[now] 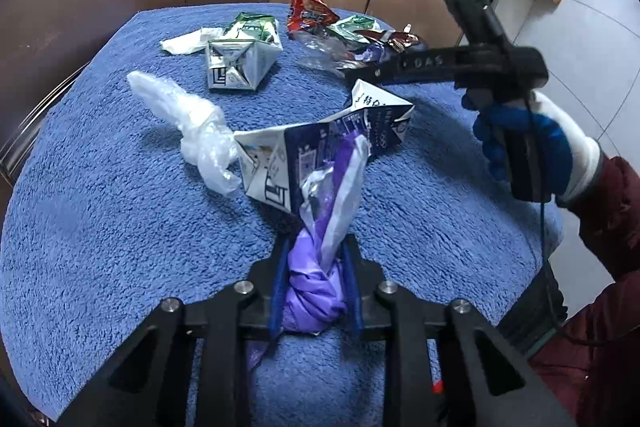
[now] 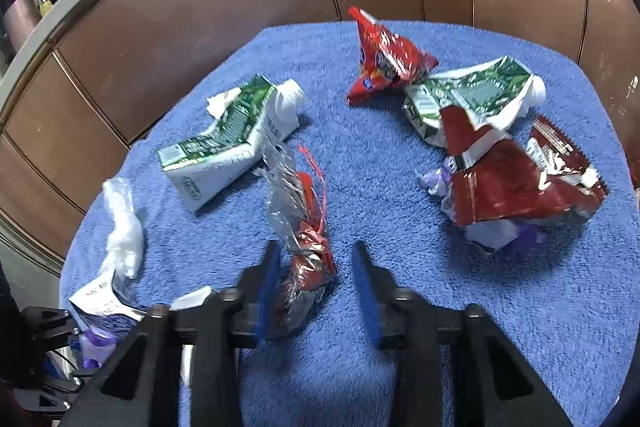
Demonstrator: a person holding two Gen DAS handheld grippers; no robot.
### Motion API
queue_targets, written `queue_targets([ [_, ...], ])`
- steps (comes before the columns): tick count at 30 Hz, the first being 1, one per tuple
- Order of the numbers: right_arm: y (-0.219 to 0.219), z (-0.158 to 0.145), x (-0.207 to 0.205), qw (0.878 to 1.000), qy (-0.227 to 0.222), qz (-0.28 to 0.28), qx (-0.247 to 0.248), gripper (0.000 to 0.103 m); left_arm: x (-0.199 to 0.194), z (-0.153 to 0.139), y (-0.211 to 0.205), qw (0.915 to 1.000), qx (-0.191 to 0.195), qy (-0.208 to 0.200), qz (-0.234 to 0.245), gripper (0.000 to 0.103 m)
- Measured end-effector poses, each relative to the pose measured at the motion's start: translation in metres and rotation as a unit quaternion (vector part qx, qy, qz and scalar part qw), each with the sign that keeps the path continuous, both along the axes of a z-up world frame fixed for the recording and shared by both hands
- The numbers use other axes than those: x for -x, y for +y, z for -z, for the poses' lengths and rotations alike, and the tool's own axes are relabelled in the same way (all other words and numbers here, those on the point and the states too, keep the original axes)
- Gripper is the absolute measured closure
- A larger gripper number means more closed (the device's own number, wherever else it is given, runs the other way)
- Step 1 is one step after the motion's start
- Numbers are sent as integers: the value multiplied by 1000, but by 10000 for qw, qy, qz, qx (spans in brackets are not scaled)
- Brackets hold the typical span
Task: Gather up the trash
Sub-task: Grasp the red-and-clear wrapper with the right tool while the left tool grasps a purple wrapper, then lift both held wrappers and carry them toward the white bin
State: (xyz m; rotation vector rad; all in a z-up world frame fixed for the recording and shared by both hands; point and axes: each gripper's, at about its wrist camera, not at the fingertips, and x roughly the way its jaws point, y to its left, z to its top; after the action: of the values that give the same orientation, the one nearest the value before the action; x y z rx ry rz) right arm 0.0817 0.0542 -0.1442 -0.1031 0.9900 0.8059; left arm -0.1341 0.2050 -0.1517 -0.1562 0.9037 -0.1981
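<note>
Left gripper [image 1: 316, 287] is pinching the purple bag [image 1: 316, 291]. Right gripper [image 2: 316, 287] is spread around the crumpled red wrapper [image 2: 306, 267] on the blue bench [image 2: 440, 307], its long axis running toward 12 o'clock, touching the left pad.

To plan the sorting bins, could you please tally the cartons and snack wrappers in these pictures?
Cartons: 3 (green carton, second green carton, blue carton)
Snack wrappers: 3 (bright red wrapper, dark red wrapper, clear-and-red wrapper)
Total: 6
</note>
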Motion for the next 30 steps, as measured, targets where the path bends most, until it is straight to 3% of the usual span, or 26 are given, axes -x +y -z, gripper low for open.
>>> queue_targets([
  [8,-17,-4,0,9997,-63,193,-121,82,-1,-1,2,9997,124,19,-205,81],
  [19,-78,-25,27,9972,-203,536,-484,82,-8,-11,-1,9989,183,-44,-437,81],
  [30,-142,-40,46,9911,-300,940,-895,82,-11,-23,-37,9996,207,-23,-178,81],
])
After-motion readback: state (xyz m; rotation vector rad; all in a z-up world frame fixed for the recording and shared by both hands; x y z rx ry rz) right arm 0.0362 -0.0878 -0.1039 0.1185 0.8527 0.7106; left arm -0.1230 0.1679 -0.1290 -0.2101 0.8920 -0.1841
